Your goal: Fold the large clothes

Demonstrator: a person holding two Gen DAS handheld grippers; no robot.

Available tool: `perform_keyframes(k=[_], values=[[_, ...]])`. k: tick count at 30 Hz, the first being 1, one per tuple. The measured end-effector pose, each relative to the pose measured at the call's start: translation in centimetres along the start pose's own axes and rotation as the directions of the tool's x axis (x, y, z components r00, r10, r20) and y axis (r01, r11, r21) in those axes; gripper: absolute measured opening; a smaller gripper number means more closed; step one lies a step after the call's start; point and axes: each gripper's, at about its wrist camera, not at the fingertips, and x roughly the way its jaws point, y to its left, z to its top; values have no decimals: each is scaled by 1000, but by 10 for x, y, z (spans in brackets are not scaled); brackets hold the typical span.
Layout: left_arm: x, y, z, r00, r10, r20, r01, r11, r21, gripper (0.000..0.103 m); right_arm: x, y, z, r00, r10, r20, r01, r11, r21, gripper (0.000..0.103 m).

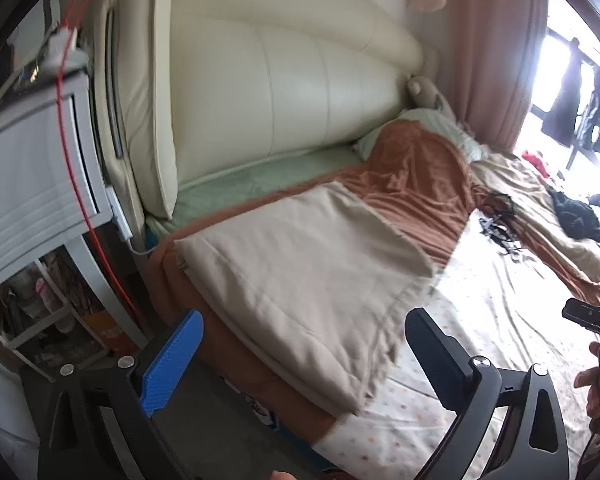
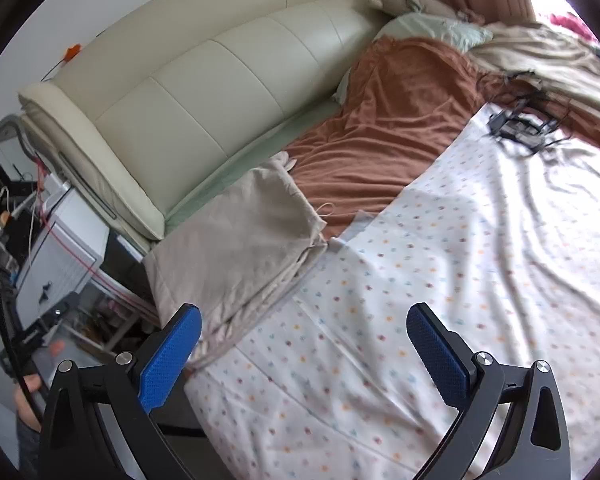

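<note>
Both tongs stand wide apart w/ nothing between the pads. Left tongs (image 1: pixel 304 344) hang over the near corner of the bed; right tongs (image 2: pixel 304 340) hang over the dotted sheet (image 2: pixel 420 280), a white sheet w/ small coloured dots that covers the near half of the mattress.

Task item: folded beige cloth (image 1: pixel 300 264), prob. a large garment or cover, type unclear. It lies flat as a rough rectangle at the bed's near-left corner, resting on the rust-brown blanket (image 1: pixel 412 184) and touching the dotted sheet along one edge. From the right wrist view its stacked layers show at the edge facing the camera. Neither tongs touch it.

Behind it: cream padded headboard (image 1: pixel 284 92), a strip of pale green sheet (image 1: pixel 260 180) along its base, and a pale green pillow (image 2: pixel 432 26) partly under the blanket. A tangle of black cables & small gear (image 2: pixel 520 124) sits further down the bed at the sheet's far edge. Dark clothes (image 1: pixel 576 216) lie on a beige cover toward the window.

Left of bed: white nightstand (image 1: pixel 36 176) w/ a red cable (image 1: pixel 70 128) hanging across its front. A hand (image 1: pixel 592 384) shows at the right edge of the left wrist view.

No readable writing or brand marks; blur & fisheye too strong.
</note>
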Motion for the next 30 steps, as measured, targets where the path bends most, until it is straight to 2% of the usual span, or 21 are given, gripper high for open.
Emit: perform_keyframes(k=[7,16,19,25,30], values=[[-60,-40,-16,996,-57,74,51,996,75,102,-66,4,-22,996,-50,75,51,999,-10,103],[-111,-75,-41,984,-136,117,121,984,129,102,-140,15,-56,987,-95,131,99,995,-26,103],[-129,-79,-48,975,-182,126,166,978,129,102,-166,18,-71,980,-129,153,133,991,-19,103],[-163,-91,-67,964,-220,147,194,966,171,102,-210,25,-105,957,-205,205,213,977,-20,103],[-189,-100,-91,955,-254,154,218,952,217,102,-246,26,-136,941,-221,257,225,974,16,103]])
